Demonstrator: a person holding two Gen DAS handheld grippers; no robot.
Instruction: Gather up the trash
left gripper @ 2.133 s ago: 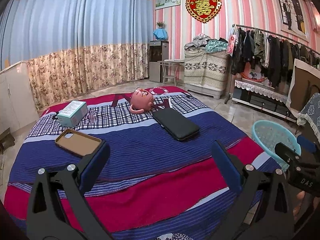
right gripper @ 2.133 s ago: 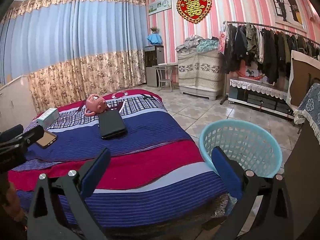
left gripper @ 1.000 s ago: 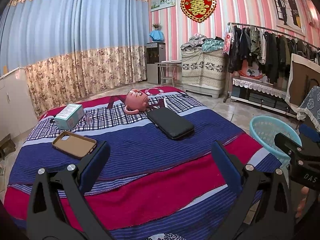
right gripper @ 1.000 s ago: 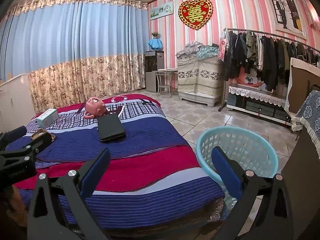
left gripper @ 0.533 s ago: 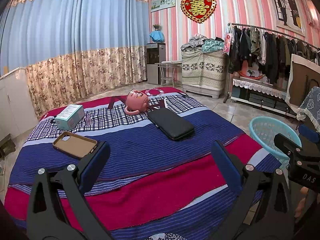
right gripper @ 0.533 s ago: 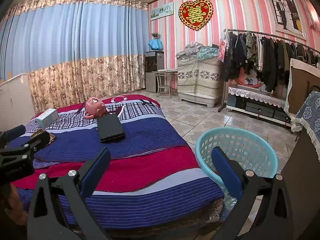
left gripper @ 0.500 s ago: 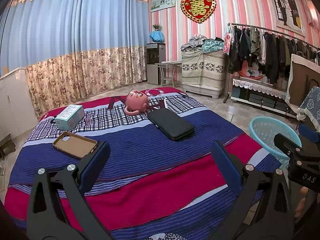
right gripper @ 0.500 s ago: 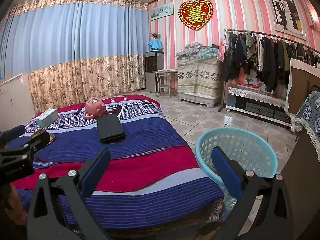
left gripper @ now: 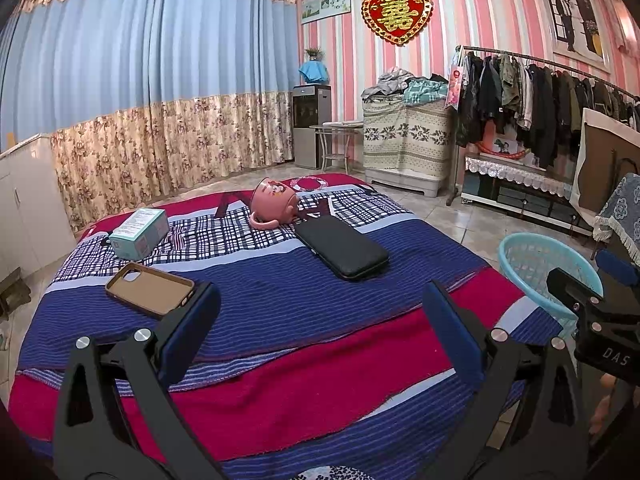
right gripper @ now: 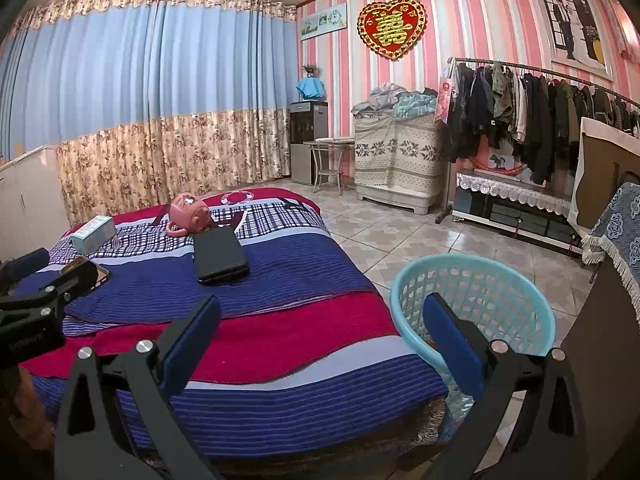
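Note:
On the striped bed (left gripper: 280, 304) lie a pale green box (left gripper: 140, 233), a brown phone case (left gripper: 150, 289), a pink cup on its side (left gripper: 274, 203) and a black flat case (left gripper: 342, 246). A light blue mesh basket (right gripper: 476, 300) stands on the floor at the bed's right; it also shows in the left wrist view (left gripper: 536, 264). My left gripper (left gripper: 320, 336) is open and empty above the bed's near edge. My right gripper (right gripper: 320, 344) is open and empty, over the bed's corner next to the basket.
A clothes rack (right gripper: 532, 120) with dark coats lines the right wall. A covered cabinet (right gripper: 396, 160), a small table (right gripper: 330, 160) and a water dispenser (right gripper: 308, 140) stand at the back. Curtains cover the far wall. A white cabinet (left gripper: 24, 208) is at the left.
Both views have shifted slightly, as both grippers drew back a little from the bed. Both stay open and nothing on the bed has moved.

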